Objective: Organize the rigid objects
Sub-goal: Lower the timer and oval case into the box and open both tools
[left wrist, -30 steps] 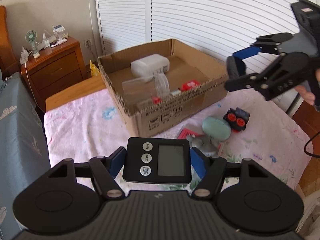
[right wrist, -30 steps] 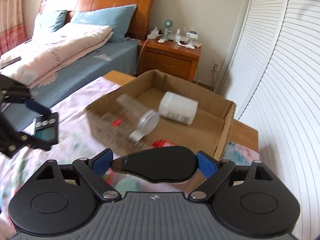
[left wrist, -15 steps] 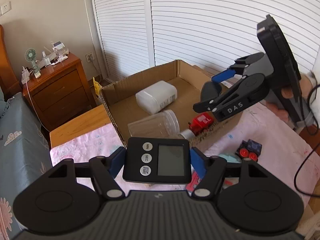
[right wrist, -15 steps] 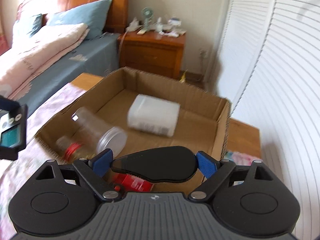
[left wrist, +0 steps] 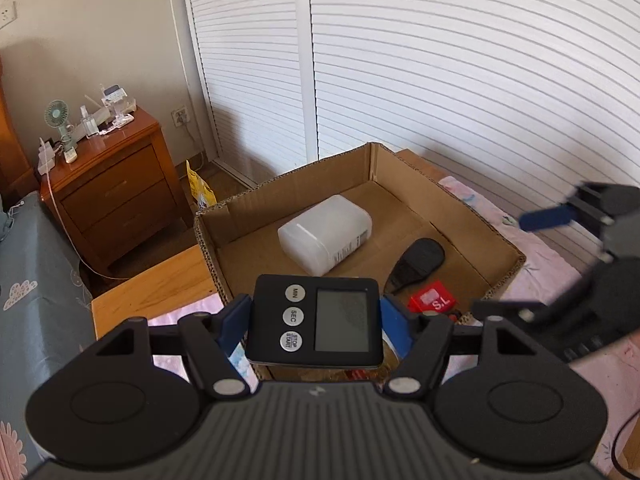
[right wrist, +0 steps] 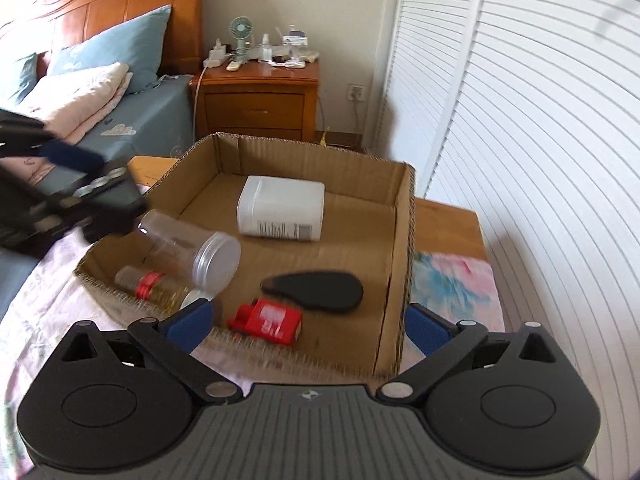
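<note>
My left gripper (left wrist: 314,322) is shut on a black digital timer (left wrist: 316,322) and holds it above the near wall of a cardboard box (left wrist: 372,152). My right gripper (right wrist: 308,322) is open and empty at the box's near wall (right wrist: 396,280). A flat black oval object (right wrist: 314,290) lies on the box floor; it also shows in the left wrist view (left wrist: 418,264). In the box lie a white plastic container (right wrist: 280,210), a clear jar (right wrist: 192,250), a small red-labelled bottle (right wrist: 152,286) and a red toy (right wrist: 266,320).
The box stands on a table with a pink flowered cloth (right wrist: 452,284). A wooden nightstand (right wrist: 256,100) with a small fan stands behind it, a bed (right wrist: 100,92) to the left, white louvred doors (right wrist: 520,120) to the right.
My right gripper has opened and let the black oval object drop into the box, then drawn back. My left gripper has carried the timer closer over the box.
</note>
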The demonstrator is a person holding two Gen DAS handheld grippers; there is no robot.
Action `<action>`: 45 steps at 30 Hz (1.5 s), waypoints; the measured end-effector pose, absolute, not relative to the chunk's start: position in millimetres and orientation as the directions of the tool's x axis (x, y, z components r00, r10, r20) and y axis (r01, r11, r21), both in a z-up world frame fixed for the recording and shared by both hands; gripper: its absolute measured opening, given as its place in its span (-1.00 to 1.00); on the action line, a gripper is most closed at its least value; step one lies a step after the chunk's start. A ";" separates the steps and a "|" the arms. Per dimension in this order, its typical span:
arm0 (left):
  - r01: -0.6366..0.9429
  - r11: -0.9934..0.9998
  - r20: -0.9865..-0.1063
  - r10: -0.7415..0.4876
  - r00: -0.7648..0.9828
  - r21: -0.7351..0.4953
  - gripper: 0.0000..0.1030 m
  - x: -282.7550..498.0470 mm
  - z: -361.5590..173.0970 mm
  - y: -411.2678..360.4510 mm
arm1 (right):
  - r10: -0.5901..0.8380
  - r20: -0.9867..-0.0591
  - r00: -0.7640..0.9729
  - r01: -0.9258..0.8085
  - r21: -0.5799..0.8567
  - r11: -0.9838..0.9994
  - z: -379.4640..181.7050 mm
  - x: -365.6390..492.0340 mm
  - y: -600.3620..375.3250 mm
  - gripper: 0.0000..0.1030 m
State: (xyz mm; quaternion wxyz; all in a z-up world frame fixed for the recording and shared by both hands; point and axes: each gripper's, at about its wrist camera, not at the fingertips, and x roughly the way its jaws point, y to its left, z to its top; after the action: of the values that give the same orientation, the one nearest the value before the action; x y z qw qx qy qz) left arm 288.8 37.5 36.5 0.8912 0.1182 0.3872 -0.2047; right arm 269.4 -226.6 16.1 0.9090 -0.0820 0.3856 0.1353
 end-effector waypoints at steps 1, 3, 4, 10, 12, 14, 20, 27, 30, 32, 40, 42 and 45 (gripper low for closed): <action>0.452 0.891 -0.741 -0.271 0.614 0.048 0.34 294.2 35.9 36.3 | 0.178 -0.721 0.670 -0.295 -0.038 0.955 16.8 263.9 -227.9 1.00; 0.446 0.894 -0.747 -0.264 0.611 0.049 0.34 304.4 34.7 33.3 | 0.176 -0.716 0.676 -0.267 -0.016 0.964 18.7 252.8 -231.7 1.00; 0.442 0.895 -0.748 -0.258 0.611 0.053 0.34 309.1 33.9 31.9 | 0.180 -0.715 0.675 -0.258 0.000 0.966 19.5 248.0 -233.8 1.00; 0.408 0.910 -0.770 -0.211 0.603 0.070 0.35 339.7 22.5 25.1 | 0.210 -0.703 0.679 -0.243 0.055 0.968 20.2 225.8 -239.6 1.00; 0.391 0.918 -0.774 -0.198 0.601 0.069 0.35 347.1 18.3 25.0 | 0.221 -0.704 0.675 -0.253 0.061 0.966 20.2 223.0 -240.1 1.00; 0.358 0.931 -0.765 -0.178 0.618 0.073 0.59 352.0 16.6 26.3 | 0.212 -0.702 0.680 -0.245 0.055 0.968 20.8 222.3 -240.5 1.00; 0.309 0.949 -0.728 -0.165 0.666 0.068 0.96 351.4 21.6 32.1 | 0.226 -0.696 0.681 -0.252 0.068 0.965 22.8 219.4 -243.1 1.00; 0.308 0.948 -0.721 -0.159 0.675 0.079 0.96 333.3 28.5 34.6 | 0.221 -0.692 0.687 -0.248 0.062 0.967 26.4 214.0 -243.3 1.00; 0.313 0.946 -0.716 -0.164 0.678 0.079 0.96 320.3 31.7 34.8 | 0.220 -0.686 0.694 -0.243 0.064 0.968 29.3 209.6 -244.9 1.00; 0.318 0.946 -0.715 -0.177 0.676 0.066 0.96 310.0 33.4 35.6 | 0.215 -0.684 0.697 -0.235 0.066 0.970 30.5 206.6 -246.0 1.00; 0.330 0.944 -0.702 -0.217 0.679 0.027 0.97 256.5 33.4 34.2 | 0.184 -0.691 0.699 -0.187 0.072 0.980 21.8 191.1 -259.8 1.00; 0.329 0.944 -0.705 -0.225 0.673 0.012 0.97 243.0 30.8 33.1 | 0.176 -0.699 0.693 -0.174 0.075 0.982 16.8 188.5 -264.6 1.00; 0.309 0.951 -0.711 -0.208 0.672 0.014 0.97 225.6 25.3 28.5 | 0.170 -0.707 0.687 -0.161 0.080 0.984 9.6 184.8 -270.5 1.00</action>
State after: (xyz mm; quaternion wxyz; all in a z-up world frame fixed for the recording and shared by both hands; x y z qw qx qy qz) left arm 225.6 28.5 25.3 0.9120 0.0668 0.3792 -0.1416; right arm 184.8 -270.5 9.6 0.9183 0.0058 0.3855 0.0900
